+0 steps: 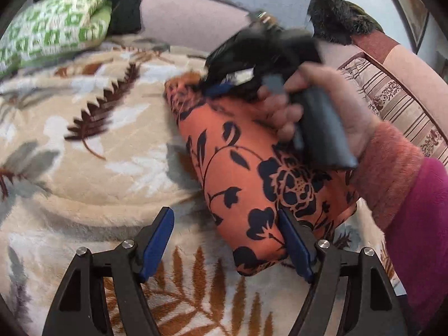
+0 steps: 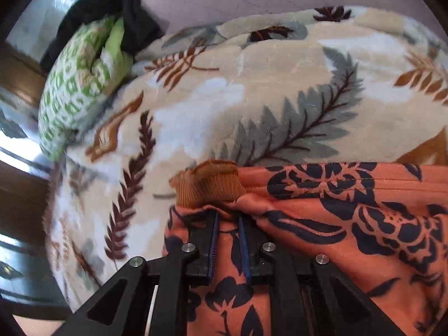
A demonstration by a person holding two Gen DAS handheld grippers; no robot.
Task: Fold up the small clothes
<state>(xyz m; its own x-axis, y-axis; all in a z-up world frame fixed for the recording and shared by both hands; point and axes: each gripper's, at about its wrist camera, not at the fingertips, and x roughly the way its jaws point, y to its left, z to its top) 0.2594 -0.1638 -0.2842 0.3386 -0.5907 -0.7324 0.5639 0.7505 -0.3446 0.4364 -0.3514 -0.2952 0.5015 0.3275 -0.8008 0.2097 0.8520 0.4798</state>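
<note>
The left gripper hangs just above the blanket, jaws apart and empty, its right pad touching the near edge of the orange garment, likely waiting to steady that end. The garment lies lengthwise on the blanket, running away from the left gripper. At its far end the right gripper, tilted steeply down in a hand, has its jaws clamped on bunched cloth beside a ribbed cuff, apparently to carry that end over for a fold.

— Any writing, labels or numbers to read in either view?
— None. The cloths carry only flower, leaf and block patterns; nothing on them forms a legible letter or digit.
</note>
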